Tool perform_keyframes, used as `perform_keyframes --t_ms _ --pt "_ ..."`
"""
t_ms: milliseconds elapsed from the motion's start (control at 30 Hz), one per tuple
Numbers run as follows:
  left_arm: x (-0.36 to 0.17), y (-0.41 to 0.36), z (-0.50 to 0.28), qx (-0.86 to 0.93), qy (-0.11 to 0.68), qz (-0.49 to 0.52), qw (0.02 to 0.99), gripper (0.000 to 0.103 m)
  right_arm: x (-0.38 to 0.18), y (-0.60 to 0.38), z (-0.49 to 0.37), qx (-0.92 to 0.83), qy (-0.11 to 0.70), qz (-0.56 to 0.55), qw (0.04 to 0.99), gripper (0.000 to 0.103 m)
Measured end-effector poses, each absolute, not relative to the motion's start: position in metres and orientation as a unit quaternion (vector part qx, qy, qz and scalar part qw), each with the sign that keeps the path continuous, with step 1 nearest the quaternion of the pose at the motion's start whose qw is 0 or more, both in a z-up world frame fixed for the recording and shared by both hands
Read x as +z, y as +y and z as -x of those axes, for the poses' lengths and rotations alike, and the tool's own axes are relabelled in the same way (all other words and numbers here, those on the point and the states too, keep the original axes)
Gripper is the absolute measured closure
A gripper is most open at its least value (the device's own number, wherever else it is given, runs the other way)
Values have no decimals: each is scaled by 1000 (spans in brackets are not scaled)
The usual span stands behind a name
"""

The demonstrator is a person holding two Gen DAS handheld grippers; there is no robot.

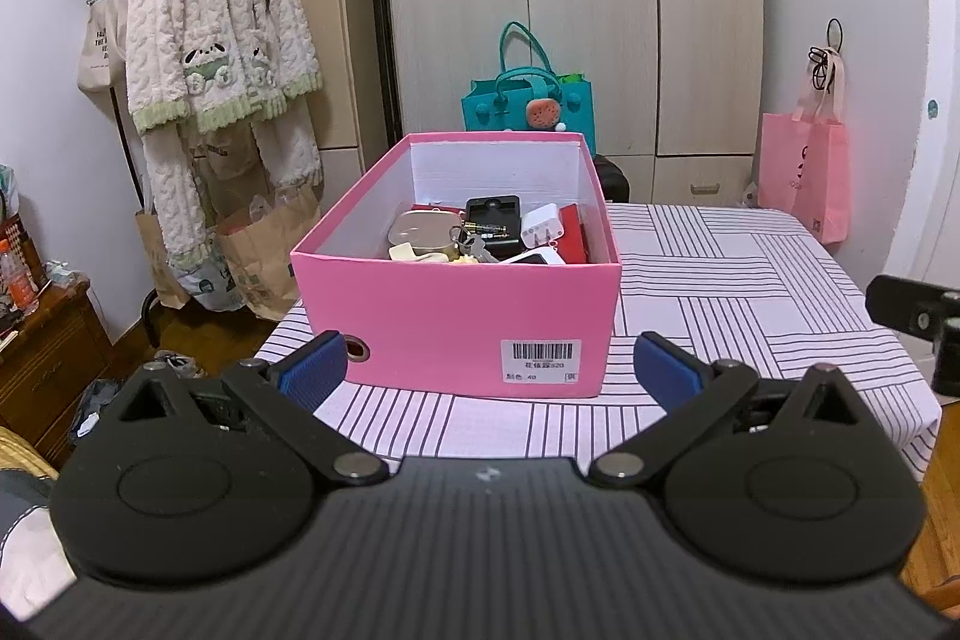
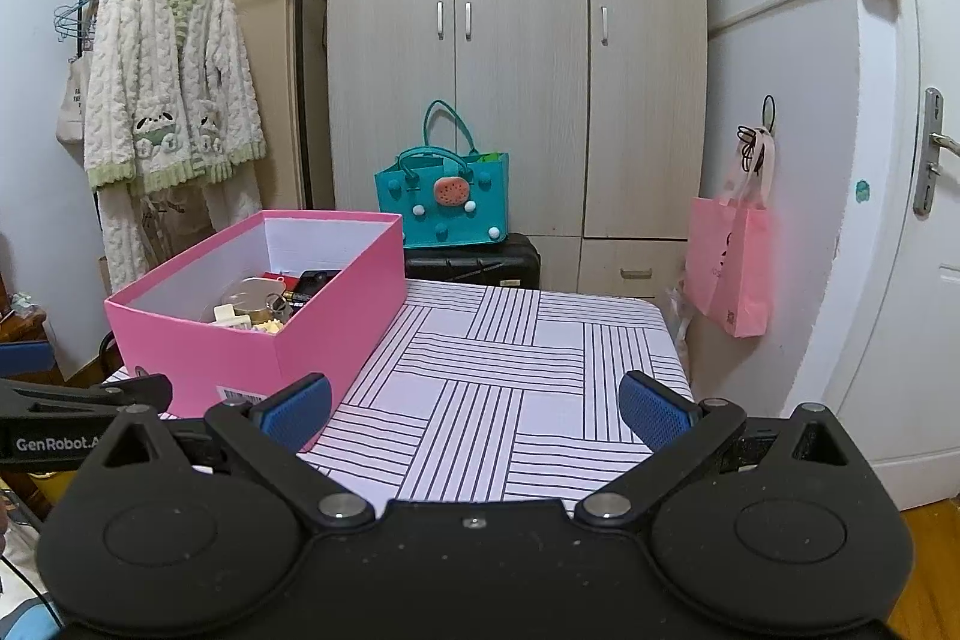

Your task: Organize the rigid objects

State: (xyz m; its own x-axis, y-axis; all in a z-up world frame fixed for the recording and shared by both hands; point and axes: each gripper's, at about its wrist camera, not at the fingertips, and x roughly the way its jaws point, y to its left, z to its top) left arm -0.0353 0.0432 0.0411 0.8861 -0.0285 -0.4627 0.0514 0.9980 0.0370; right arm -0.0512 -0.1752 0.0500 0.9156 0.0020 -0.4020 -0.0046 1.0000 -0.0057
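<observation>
The bench (image 2: 510, 388) wore a white cloth ruled with blocks of thin dark stripes, and it filled the near ground of a small bedroom. Low over its front edge, the left gripper (image 1: 489, 370) held its blue ribbed fingers (image 1: 315, 367) spread wide with nothing between them, framing the short end of the pink box (image 1: 456, 316). The right gripper (image 2: 474, 409) hung beside it, its fingers (image 2: 654, 409) likewise spread and empty, over bare striped cloth to the right of the box. The box was smooth pink cardboard with a white lining, rectangular and open at the top, and it sat on the bench's left part with its long axis running away from the grippers toward the wardrobe; a barcode label (image 1: 543, 361) and a metal eyelet (image 1: 359, 347) marked its near end. Inside lay a jumble of hard things: a rounded metal tin (image 1: 420, 229), a black device (image 1: 492, 220), a white plug adapter (image 1: 543, 226), a bunch of keys (image 1: 471, 244) and a red flat piece (image 1: 573, 232) against the right wall. Beyond the bench, a teal felt bag (image 2: 444, 202) stood on a black case (image 2: 474, 262). Behind that rose a pale wood-grain wardrobe (image 2: 516, 40). A fluffy cream robe (image 1: 216, 16) hung on a rack at left, and a pink bag (image 2: 729, 265) hung on the wall at right.
</observation>
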Motion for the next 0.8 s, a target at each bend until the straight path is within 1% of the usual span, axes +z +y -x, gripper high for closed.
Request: perform_keyframes --t_ms 800 --pt "30 41 40 -16 243 -26 970 0 44 -174 54 -6 203 5 979 0"
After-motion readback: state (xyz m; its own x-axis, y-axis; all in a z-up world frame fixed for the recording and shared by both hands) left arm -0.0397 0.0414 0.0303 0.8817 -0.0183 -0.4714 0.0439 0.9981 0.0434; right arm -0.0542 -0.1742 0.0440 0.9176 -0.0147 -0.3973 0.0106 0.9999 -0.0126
